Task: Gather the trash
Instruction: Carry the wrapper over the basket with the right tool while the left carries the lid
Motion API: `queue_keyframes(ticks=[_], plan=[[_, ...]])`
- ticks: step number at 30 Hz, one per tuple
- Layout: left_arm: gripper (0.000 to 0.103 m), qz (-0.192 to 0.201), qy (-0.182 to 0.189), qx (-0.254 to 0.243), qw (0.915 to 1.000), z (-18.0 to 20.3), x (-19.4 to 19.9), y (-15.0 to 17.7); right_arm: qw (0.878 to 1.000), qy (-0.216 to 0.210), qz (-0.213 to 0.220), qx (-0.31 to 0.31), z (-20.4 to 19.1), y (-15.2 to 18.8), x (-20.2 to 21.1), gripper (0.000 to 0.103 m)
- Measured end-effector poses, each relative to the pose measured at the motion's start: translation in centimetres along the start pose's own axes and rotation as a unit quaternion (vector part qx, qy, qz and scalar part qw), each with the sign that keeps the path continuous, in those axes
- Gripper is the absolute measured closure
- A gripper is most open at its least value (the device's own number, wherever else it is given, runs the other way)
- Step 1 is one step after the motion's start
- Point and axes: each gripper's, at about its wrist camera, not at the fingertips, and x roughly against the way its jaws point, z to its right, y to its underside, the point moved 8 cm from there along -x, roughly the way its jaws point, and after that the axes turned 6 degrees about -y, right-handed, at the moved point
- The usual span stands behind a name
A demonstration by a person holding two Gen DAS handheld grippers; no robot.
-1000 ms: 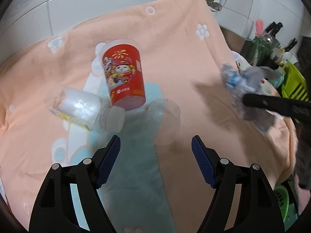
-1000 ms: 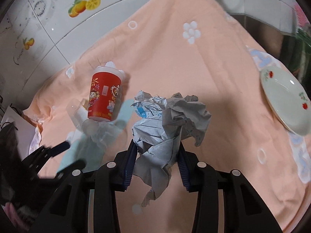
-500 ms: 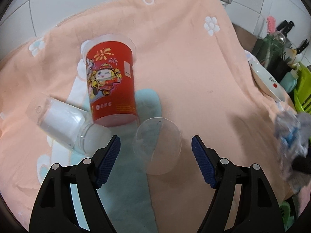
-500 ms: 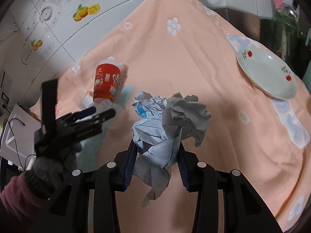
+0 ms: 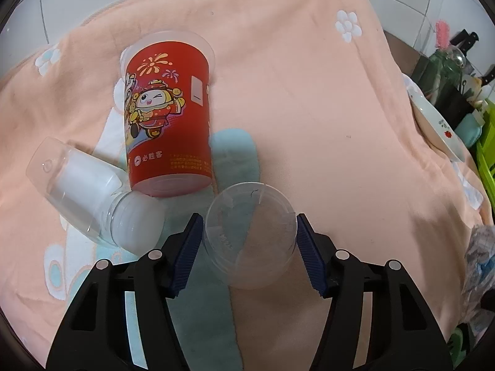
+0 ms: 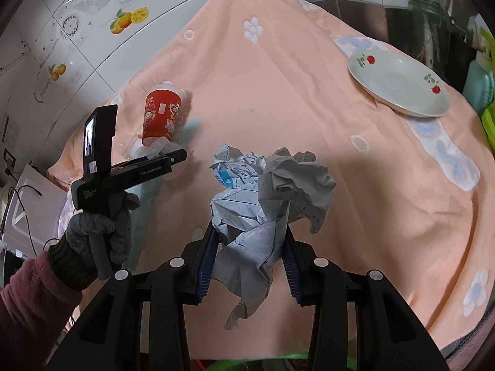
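My left gripper (image 5: 249,247) is open, its blue pads on either side of a clear plastic cup (image 5: 250,235) lying on the peach towel (image 5: 309,92); I cannot tell whether the pads touch it. A red printed cup (image 5: 168,111) lies just beyond, and a clear plastic bottle (image 5: 92,198) lies at its left. My right gripper (image 6: 247,266) is shut on a crumpled grey-blue paper wad (image 6: 266,198), held above the towel. The left gripper (image 6: 173,157) shows in the right wrist view near the red cup (image 6: 161,117).
A white plate with red flowers (image 6: 399,83) sits on the towel at the far right. Bottles, knives and a green rack (image 5: 485,154) crowd the right edge. A tiled wall (image 6: 92,31) runs behind the towel. A white appliance (image 6: 27,204) stands at the left.
My left gripper has moved forward and down until the clear cup sits between its pads. My right gripper has pulled back and up with the paper wad.
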Motion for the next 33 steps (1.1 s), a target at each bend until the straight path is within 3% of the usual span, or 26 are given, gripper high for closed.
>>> queue_keyframes(ticks=[7, 19, 33], plan=[[0.045, 0.012, 0.003, -0.004, 0.9999, 0.1, 1.9, 0.9, 1.0, -0.003, -0.001, 0.002, 0.2, 1.1, 0.6, 0.064], [0.045, 0.055, 0.008, 0.0, 0.9985, 0.8, 9.8, 3.7, 0.999, -0.023, 0.004, 0.034, -1.0, 3.2, 3.5, 0.064], [0.045, 0.089, 0.006, 0.004, 0.996, 4.3, 20.2, 10.8, 0.997, -0.044, 0.006, 0.062, -1.4, 8.5, 8.9, 0.064]])
